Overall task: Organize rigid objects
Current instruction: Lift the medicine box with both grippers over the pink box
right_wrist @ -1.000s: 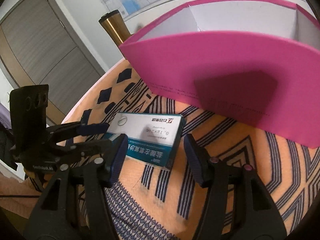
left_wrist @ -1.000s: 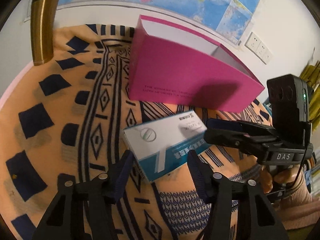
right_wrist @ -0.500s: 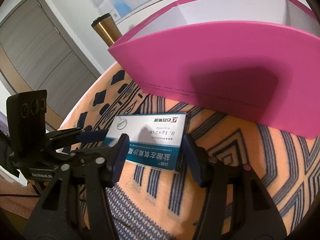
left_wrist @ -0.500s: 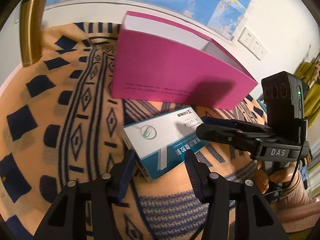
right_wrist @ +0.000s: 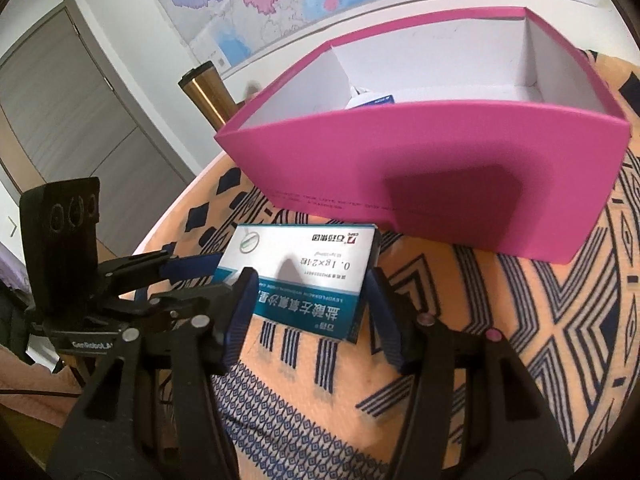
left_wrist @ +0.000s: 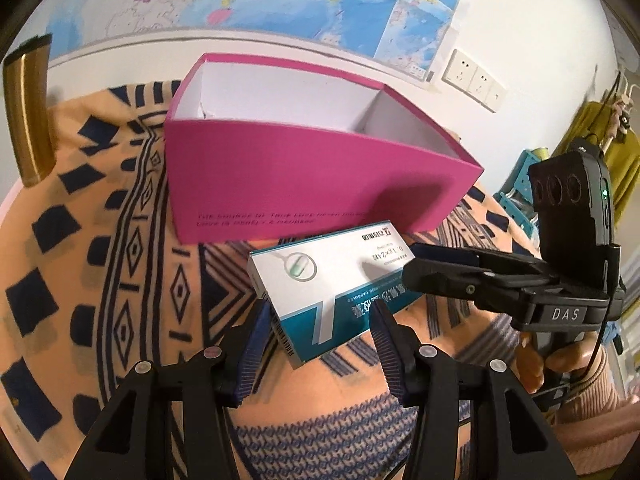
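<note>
Left wrist view: the left gripper (left_wrist: pixel 318 330) clamps one end of a white and teal medicine box (left_wrist: pixel 332 284), and the right gripper (right_wrist: pixel 308 300) clamps the other end. The box seems lifted just off the patterned surface (left_wrist: pixel 120 280), in front of the open pink box (left_wrist: pixel 304 176), which holds a small carton (right_wrist: pixel 370 100).

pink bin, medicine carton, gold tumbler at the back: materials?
Pink bin: looks like rigid paperboard, matte magenta outside, plain white inside, crisp folded corners.
Medicine carton: thin printed cardstock, slight sheen, sharp creased edges.
Gold tumbler: probably brushed metal with soft streaked reflections; dark lid, material unclear.
</note>
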Demonstrator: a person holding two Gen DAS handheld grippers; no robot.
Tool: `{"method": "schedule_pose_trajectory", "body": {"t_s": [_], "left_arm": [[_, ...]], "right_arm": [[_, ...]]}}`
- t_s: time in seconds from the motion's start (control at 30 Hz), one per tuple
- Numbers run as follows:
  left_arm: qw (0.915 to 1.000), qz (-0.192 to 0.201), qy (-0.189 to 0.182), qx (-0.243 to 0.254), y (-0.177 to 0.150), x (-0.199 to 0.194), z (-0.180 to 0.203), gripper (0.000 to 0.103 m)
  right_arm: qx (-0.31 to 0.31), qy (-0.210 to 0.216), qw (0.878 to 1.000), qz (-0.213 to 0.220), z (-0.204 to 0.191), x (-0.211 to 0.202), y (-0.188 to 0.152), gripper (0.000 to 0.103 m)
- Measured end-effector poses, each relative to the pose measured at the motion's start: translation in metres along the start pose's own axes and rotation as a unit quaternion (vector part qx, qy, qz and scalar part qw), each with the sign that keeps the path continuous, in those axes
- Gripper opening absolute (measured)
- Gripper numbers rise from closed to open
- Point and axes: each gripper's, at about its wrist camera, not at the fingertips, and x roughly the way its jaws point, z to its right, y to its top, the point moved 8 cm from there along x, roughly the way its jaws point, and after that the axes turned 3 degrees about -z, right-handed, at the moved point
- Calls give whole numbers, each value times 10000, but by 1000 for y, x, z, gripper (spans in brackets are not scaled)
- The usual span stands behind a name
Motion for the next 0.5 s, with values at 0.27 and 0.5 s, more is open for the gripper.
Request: {"method": "schedule_pose_trajectory", "body": {"t_s": [0.27,0.5], "left_arm": [[9998,90,-43,177,11,-2,14,51],[9994,163,-63,290,16,-4,21,51]], "right_arm": [[72,-76,9998,186,5,-18,1,58],[36,-173,9994,309,6,-28,3,58]]}}
